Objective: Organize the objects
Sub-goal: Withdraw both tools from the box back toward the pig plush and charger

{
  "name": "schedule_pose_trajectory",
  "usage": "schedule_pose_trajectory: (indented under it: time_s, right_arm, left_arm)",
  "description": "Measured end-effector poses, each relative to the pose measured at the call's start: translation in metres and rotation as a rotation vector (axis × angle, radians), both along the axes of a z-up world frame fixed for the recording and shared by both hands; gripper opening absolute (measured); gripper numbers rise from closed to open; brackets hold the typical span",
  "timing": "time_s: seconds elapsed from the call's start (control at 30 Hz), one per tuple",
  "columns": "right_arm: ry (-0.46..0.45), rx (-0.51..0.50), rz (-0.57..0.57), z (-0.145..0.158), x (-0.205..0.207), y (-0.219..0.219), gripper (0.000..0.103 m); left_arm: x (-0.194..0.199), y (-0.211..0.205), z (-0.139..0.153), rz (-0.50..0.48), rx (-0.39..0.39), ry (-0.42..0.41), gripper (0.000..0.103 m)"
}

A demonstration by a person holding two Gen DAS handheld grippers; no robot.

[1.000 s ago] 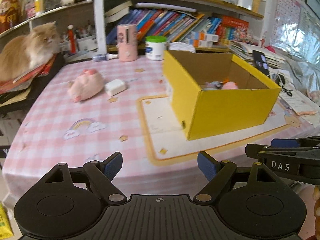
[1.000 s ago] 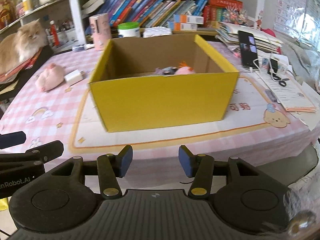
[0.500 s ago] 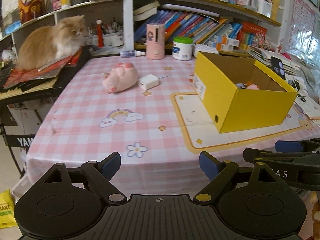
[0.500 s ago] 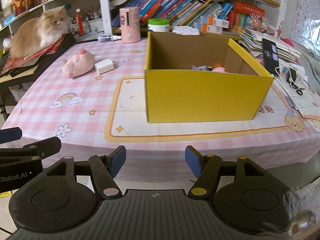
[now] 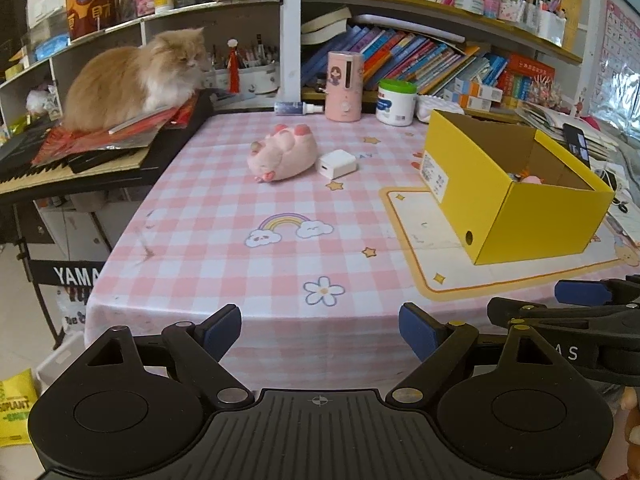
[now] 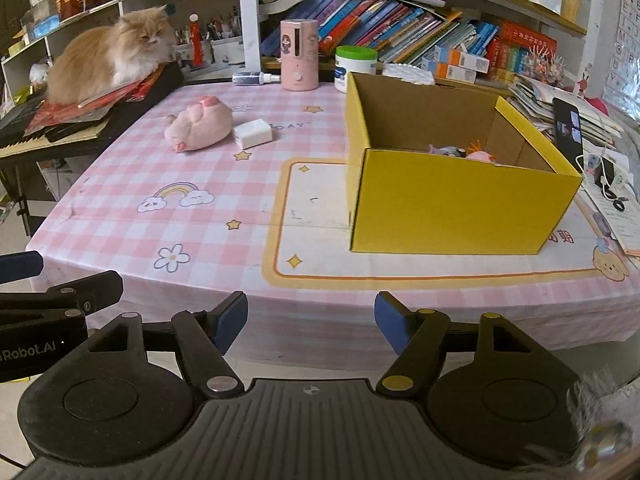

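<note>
A pink plush pig (image 5: 282, 153) (image 6: 200, 123) lies on the pink checked tablecloth (image 5: 224, 248) beside a white charger block (image 5: 337, 163) (image 6: 253, 133). An open yellow cardboard box (image 5: 516, 196) (image 6: 452, 196) stands to the right, with small toys (image 6: 464, 153) inside. My left gripper (image 5: 320, 330) hangs open off the table's near edge with nothing between its fingers. The jaws of my right gripper (image 6: 311, 318) are opening, with nothing between them; it also stays short of the table. Each gripper shows at the edge of the other's view.
An orange cat (image 5: 136, 80) (image 6: 108, 58) lies on papers atop a keyboard at the left. A pink cylinder (image 5: 344, 86), a green-lidded jar (image 5: 396, 102) and a small bottle (image 5: 298, 108) stand at the back below bookshelves. A phone (image 6: 568, 128) and papers lie at the right.
Both views have swung left and backed off: the box slid right, and the pig, the charger and the cat came toward the middle. The right gripper's fingers have spread wider.
</note>
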State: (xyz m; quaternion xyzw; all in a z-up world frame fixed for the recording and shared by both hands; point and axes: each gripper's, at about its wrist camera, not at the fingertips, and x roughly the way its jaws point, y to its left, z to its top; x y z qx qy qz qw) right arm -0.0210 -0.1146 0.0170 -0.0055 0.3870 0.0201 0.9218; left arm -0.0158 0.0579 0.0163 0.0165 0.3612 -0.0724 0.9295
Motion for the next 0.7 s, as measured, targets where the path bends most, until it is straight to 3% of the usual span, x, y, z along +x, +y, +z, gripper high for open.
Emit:
schedule_pose_trajectory:
  time_s: [0.7]
  right_arm:
    - [0.008,-0.021,0.052,-0.002,0.014,0.047,0.071]
  left_arm:
    - [0.014,0.037,-0.006,0.035,-0.012,0.019,0.088]
